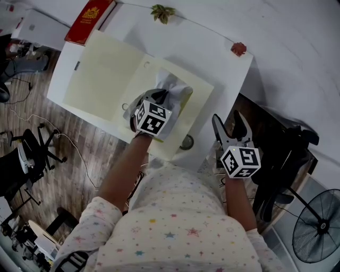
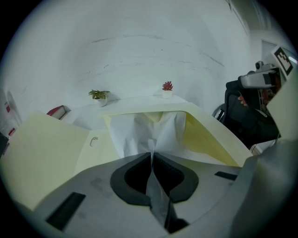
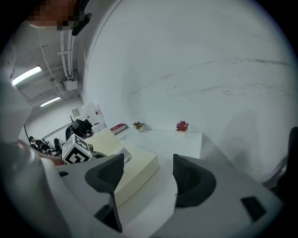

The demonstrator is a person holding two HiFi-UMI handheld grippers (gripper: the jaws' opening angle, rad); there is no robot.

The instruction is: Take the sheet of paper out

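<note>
A pale yellow folder (image 1: pixel 106 74) lies open on the white table (image 1: pixel 223 64). A white sheet of paper (image 1: pixel 171 85) rises crumpled out of its right half. My left gripper (image 1: pixel 155 101) is shut on the sheet's near edge. In the left gripper view the sheet (image 2: pixel 149 132) runs pinched between the two dark pads (image 2: pixel 135 179) of the left gripper (image 2: pixel 152 160), with the folder (image 2: pixel 209 139) spread behind it. My right gripper (image 1: pixel 232 126) hangs open off the table's right edge and holds nothing. From the right gripper view, the right gripper (image 3: pixel 148 174) points over the table toward the folder (image 3: pixel 135 169).
A red book (image 1: pixel 89 20) lies at the table's far left corner. A small green plant (image 1: pixel 162 11) and a small red plant (image 1: pixel 238 49) stand along the far edge by the white wall. A black chair (image 1: pixel 281 159) and a fan (image 1: pixel 319 228) stand at the right.
</note>
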